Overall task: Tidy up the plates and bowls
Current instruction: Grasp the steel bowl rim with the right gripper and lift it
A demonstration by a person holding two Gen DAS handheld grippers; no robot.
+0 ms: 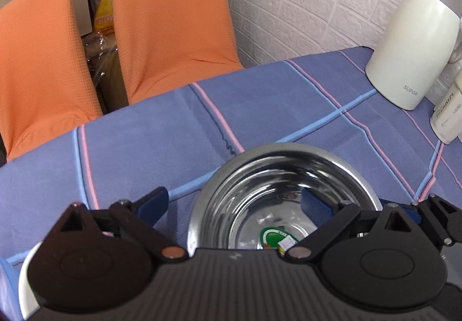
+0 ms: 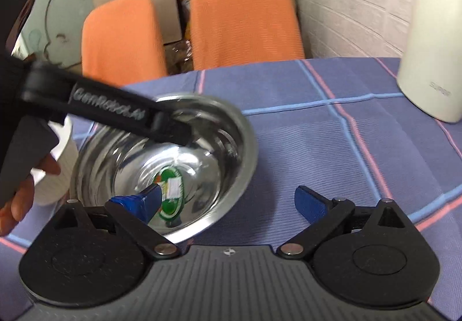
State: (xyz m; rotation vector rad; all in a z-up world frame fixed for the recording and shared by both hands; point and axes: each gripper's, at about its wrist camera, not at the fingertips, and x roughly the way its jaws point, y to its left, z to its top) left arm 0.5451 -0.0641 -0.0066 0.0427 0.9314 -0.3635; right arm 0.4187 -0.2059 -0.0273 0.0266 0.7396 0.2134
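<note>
Two orange chairs (image 1: 170, 20) face the blue tablecloth (image 1: 144, 144); both tongs spread.

You see a shiny silver bowl (image 2: 231, 130) with a green sticker (image 2: 170, 176), a purple-blue desk cloth (image 1: 144, 147) with pink and light-blue stripes, and orange chairs (image 1: 173, 17).

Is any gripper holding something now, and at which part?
Nothing is held. Both the left gripper and the right gripper are open, each with one finger inside the steel bowl and one outside, not closed on its rim.
</note>
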